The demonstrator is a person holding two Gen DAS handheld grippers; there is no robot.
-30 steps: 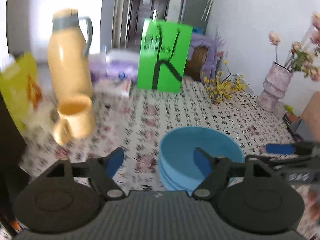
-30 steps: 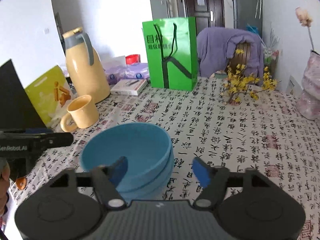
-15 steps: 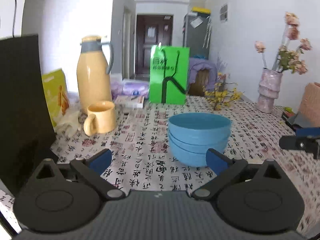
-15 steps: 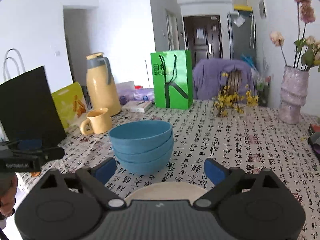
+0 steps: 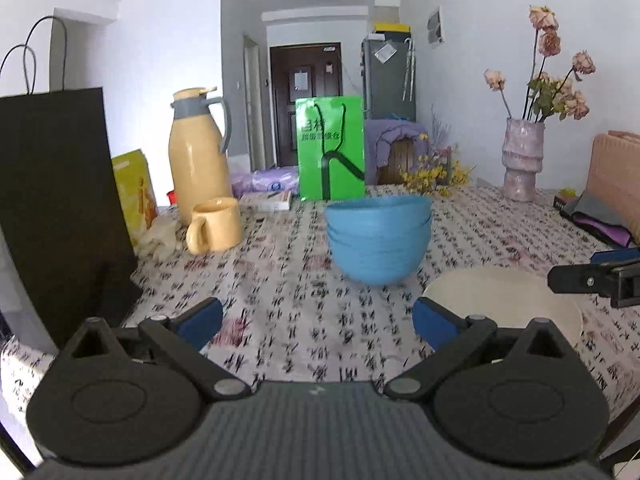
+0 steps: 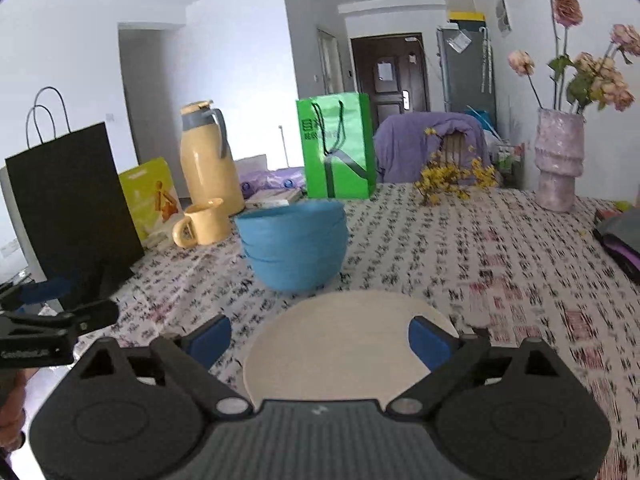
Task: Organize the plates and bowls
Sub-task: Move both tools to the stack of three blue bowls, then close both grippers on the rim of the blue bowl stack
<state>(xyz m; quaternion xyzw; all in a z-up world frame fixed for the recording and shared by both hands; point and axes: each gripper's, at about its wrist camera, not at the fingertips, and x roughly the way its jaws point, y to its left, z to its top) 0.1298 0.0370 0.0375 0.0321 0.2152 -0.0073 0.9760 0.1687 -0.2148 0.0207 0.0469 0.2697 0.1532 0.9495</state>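
A stack of blue bowls [image 5: 378,238] stands in the middle of the patterned tablecloth; it also shows in the right wrist view [image 6: 294,246]. A cream plate [image 6: 340,350] lies in front of the stack, nearer me, and shows in the left wrist view [image 5: 504,306] at the right. My left gripper [image 5: 316,322] is open and empty, held back from the bowls over bare cloth. My right gripper [image 6: 320,338] is open and empty, its jaws spread above the plate's near part, apart from it.
A yellow mug [image 5: 216,224] and a yellow thermos jug [image 5: 198,156] stand left of the bowls. A black paper bag [image 5: 60,196] is at the far left, a green bag [image 5: 330,154] behind, a flower vase [image 5: 522,164] at back right.
Both grippers have pulled back and lowered away from the blue bowl stack. The cream plate has come into view under the right gripper and at the left view's right side.
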